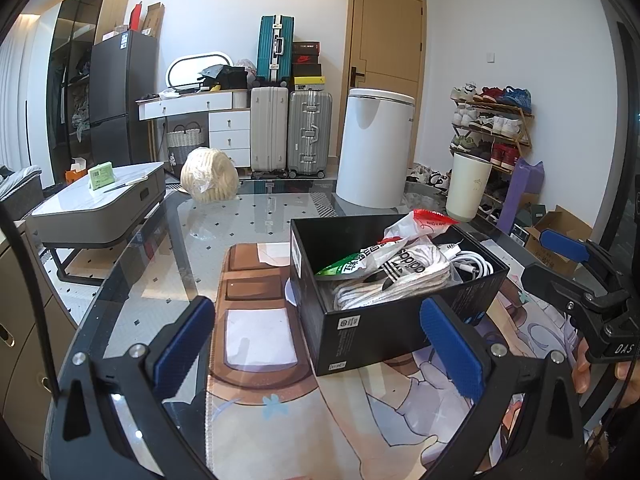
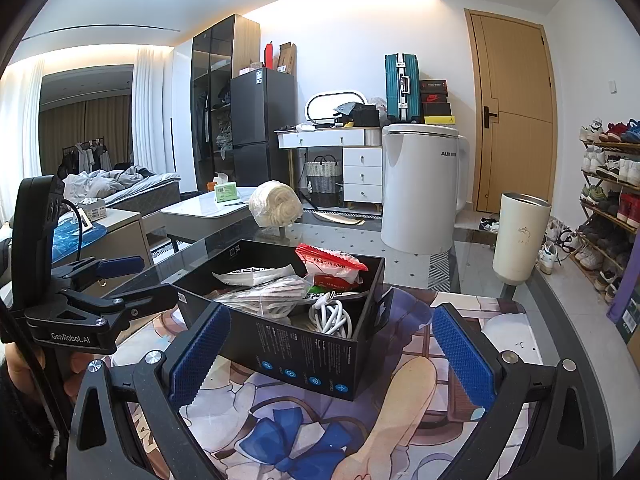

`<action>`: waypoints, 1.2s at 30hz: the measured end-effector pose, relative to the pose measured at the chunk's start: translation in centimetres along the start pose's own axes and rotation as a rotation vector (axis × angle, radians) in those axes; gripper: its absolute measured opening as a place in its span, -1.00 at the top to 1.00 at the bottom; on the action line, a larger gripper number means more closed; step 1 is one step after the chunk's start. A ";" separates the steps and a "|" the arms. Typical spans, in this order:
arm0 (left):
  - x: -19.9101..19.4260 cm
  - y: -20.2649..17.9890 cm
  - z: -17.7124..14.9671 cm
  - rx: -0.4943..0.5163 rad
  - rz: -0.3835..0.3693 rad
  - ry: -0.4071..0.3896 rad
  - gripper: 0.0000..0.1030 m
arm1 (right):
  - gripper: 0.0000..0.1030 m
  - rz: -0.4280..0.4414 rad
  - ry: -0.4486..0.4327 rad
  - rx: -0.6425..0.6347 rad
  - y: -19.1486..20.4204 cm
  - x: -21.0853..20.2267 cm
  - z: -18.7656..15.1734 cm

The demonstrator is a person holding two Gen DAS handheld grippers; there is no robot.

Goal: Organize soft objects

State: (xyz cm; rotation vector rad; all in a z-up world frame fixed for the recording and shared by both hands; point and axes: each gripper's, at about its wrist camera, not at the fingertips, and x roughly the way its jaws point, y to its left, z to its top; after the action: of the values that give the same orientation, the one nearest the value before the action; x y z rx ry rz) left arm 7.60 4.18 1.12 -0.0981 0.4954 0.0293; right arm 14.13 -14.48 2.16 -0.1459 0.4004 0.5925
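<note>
A black cardboard box [image 1: 360, 336] stands on the printed mat [image 1: 280, 420] and holds bagged white adidas socks [image 1: 404, 272], a coiled white cable [image 2: 330, 316], a red-and-white packet [image 2: 332, 264] and a green packet [image 1: 340, 268]. My left gripper [image 1: 316, 308] is open, its blue pads on either side of the box's near-left corner, not touching it. My right gripper [image 2: 332, 312] is also open, straddling the box's near wall [image 2: 304, 348] from the other side. A cream bundle wrapped in plastic [image 1: 208, 176] lies alone at the far end of the glass table.
A cream tumbler [image 2: 520, 236] stands on the glass table's [image 1: 248, 216] right side, with a white appliance [image 2: 424, 188] on the floor behind. A low grey-and-white table [image 1: 100, 200] sits to the left. Suitcases, drawers and a shoe rack [image 1: 492, 128] line the walls.
</note>
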 end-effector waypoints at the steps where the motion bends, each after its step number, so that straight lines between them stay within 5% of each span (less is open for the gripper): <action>1: 0.0 0.0 0.0 0.000 0.000 0.000 -1.00 | -0.99 0.000 0.000 0.000 0.0 0.0 0.0; 36: 0.0 0.1 0.1 0.002 0.001 -0.001 -1.00 | -0.99 0.000 0.000 0.000 0.0 0.0 0.0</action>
State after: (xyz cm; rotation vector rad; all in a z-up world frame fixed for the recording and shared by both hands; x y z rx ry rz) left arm 7.68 4.30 1.22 -0.0957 0.4946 0.0296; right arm 14.16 -14.50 2.11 -0.1462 0.4003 0.5922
